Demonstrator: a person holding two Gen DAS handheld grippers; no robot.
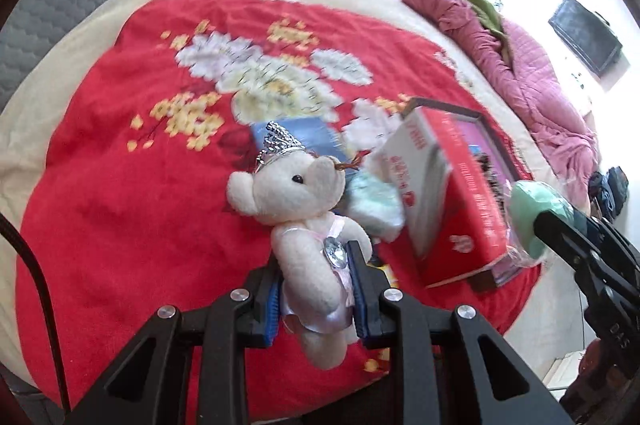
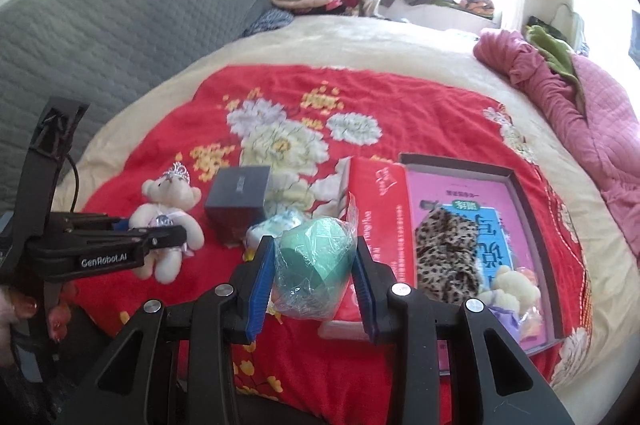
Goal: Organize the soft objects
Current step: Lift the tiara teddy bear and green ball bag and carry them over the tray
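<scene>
My left gripper (image 1: 316, 257) is shut on a white teddy bear (image 1: 308, 225) with a silver crown and holds it above the red blanket; the bear also shows in the right wrist view (image 2: 168, 221). My right gripper (image 2: 314, 245) is shut on a green soft ball in clear plastic wrap (image 2: 314, 261), also seen in the left wrist view (image 1: 534, 215). A shallow box (image 2: 516, 181) with a pink lining lies at the right and holds a leopard-print soft item (image 2: 446, 249) and a small cream plush (image 2: 510, 289).
A red carton (image 1: 452, 201) leans on the shallow box. A dark grey box (image 2: 238, 193) and a pale green-white soft bundle (image 1: 374, 201) lie on the red flowered blanket (image 1: 120, 145). A pink quilt (image 2: 592, 113) lies at the right, a grey headboard (image 2: 100, 45) behind.
</scene>
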